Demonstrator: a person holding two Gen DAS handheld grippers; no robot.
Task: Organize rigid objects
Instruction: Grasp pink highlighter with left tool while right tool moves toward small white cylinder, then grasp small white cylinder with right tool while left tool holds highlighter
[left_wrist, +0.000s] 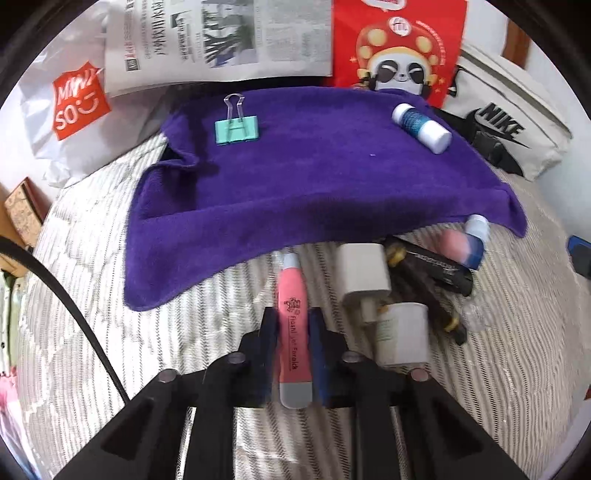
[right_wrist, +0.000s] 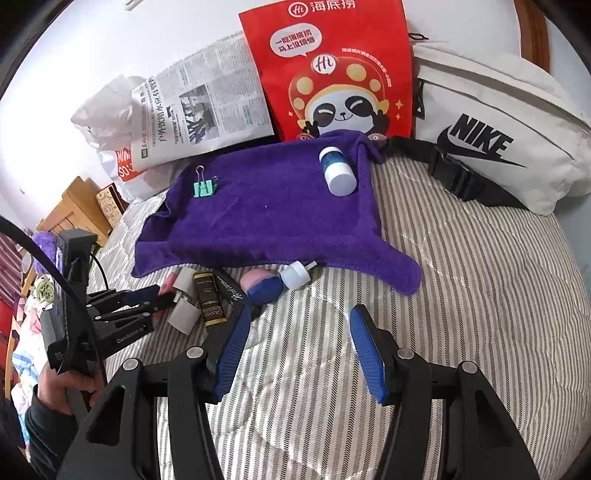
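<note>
— Left wrist view: my left tool (left_wrist: 293, 354) is clamped on the pink pen (left_wrist: 293, 325), which lies on the striped bed just below the purple towel (left_wrist: 314, 177).

— And the right tool (right_wrist: 299, 350)?

— Jaws apart, holding nothing. I'd lift the pen straight up — clear of the white charger (left_wrist: 364, 273) at 2 o'clock — then set it on the towel toward 12, between the binder clip (left_wrist: 236, 129) and the white bottle (left_wrist: 421, 127).

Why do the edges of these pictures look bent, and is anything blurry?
Both views are fisheye: black corners, bulging striped bedspread. Left wrist view: the pink-and-blue rounded thing by the purple towel is smeared. Right wrist view: sunlight patches glare between the open right gripper fingers.
</note>
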